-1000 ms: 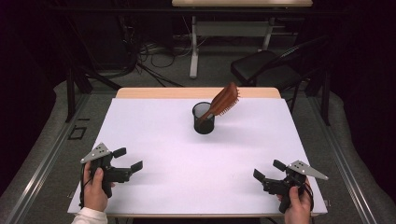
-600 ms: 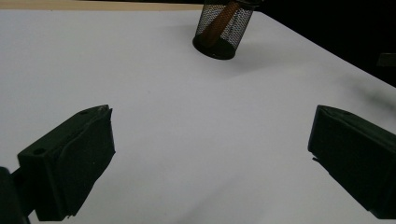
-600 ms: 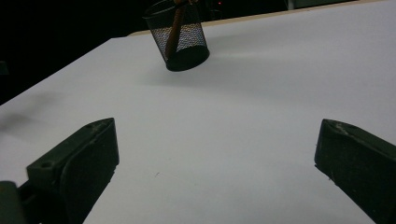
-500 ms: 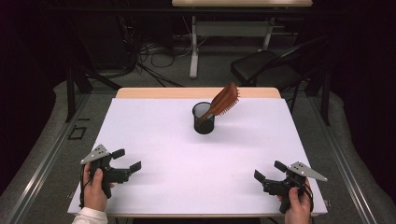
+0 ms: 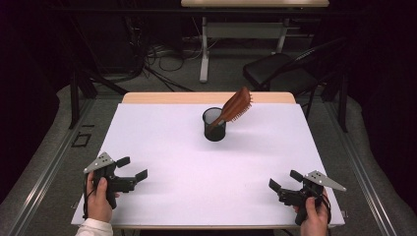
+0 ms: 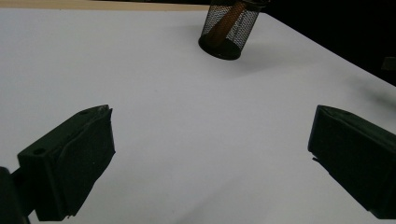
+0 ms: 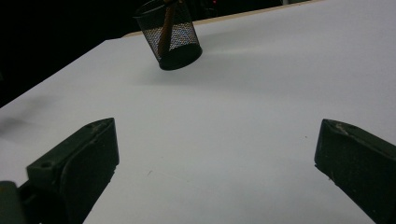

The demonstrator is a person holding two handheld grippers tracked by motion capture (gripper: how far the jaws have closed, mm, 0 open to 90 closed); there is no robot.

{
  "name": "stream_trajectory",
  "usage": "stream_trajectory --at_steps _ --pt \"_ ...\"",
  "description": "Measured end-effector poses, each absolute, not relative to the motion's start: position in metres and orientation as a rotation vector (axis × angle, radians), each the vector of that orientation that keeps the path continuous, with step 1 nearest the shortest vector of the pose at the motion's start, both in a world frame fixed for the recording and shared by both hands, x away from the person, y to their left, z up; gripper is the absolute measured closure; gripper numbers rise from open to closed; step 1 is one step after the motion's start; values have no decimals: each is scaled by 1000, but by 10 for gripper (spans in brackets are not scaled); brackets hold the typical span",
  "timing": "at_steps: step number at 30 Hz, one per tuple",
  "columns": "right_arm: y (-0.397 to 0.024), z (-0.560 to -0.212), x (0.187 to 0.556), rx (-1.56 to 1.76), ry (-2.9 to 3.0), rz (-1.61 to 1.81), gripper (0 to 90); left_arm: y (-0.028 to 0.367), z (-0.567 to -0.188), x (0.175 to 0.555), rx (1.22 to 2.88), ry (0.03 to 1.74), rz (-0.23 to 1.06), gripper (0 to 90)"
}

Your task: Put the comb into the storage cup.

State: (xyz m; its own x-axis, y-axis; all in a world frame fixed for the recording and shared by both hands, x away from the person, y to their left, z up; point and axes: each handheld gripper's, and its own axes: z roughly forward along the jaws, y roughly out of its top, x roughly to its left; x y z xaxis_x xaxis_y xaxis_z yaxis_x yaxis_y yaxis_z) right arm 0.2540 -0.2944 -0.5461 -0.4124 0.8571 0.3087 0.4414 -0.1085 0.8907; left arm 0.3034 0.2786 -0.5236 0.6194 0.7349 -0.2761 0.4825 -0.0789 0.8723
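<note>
High view: hairbrush [image 5: 235, 106] stands handle-down in mesh cup [image 5: 214, 124], far centre. Left gripper [image 5: 132, 171] and right gripper [image 5: 283, 182] rest near, jaws spread, empty. Brush judged light, rigid; take its exposed neck.

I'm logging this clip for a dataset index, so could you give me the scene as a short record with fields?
surface: white table top with a wooden far edge
container: black mesh cup, upright, toward the far middle of the table
contents: brown wooden hairbrush, handle down in the cup, head leaning out to the right
left gripper: near left corner, open, holding nothing
right gripper: near right corner, open, holding nothing
contact: both grippers apart from the cup
background: dark chair, floor cables
</note>
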Motion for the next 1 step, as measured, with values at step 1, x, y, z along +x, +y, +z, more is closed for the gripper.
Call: stream_trajectory --at_steps 1 --pt "-295 -546 254 1428 1794 1534 0 279 -524 304 1725 1002 283 3"
